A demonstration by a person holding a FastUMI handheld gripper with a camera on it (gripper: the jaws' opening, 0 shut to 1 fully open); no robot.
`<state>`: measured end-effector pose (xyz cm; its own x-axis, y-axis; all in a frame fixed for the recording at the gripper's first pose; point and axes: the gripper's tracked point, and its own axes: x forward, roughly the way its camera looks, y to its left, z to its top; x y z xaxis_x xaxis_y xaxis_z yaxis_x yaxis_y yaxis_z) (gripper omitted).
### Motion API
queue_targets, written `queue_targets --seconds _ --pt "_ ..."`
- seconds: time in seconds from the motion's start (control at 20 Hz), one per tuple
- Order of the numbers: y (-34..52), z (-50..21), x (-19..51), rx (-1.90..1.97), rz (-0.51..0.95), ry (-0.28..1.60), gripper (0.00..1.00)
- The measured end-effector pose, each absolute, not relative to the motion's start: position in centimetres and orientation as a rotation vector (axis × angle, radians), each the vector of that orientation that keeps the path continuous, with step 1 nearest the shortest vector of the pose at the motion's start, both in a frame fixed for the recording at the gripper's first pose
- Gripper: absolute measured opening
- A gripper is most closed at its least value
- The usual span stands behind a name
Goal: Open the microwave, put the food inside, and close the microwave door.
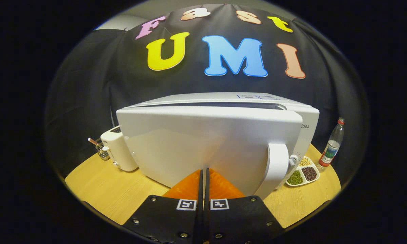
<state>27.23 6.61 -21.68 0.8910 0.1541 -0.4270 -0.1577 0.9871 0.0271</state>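
Note:
A white microwave (291, 112) stands on the wooden table (112, 193), right in front of me. Its door (196, 142) fills the space ahead and stands slightly ajar, with a dark gap along its top edge. The door's curved handle (277, 166) is to the right of my fingers. My gripper (204, 170) is shut, fingers together with nothing between them. Its tips sit against the lower middle of the door front.
A white toaster (117, 150) stands left of the microwave, with a small wire basket (102, 151) behind it. To the right are a divided dish of beans (303, 173) and a clear plastic bottle (332, 145). Bare tabletop lies on both sides of my fingers.

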Motion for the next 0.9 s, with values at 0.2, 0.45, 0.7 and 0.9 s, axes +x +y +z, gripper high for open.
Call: queue_targets --seconds 0.2,0.45,0.7,0.9 --pt "5.8 -22.0 29.8 0.019 0.103 0.451 0.01" --pt "6.1 -21.3 29.6 -0.069 0.087 0.42 0.01" --pt "6.8 -15.6 25.5 -0.088 0.106 0.303 0.01" --pt "6.0 -11.8 20.4 -0.058 0.103 0.237 0.01"
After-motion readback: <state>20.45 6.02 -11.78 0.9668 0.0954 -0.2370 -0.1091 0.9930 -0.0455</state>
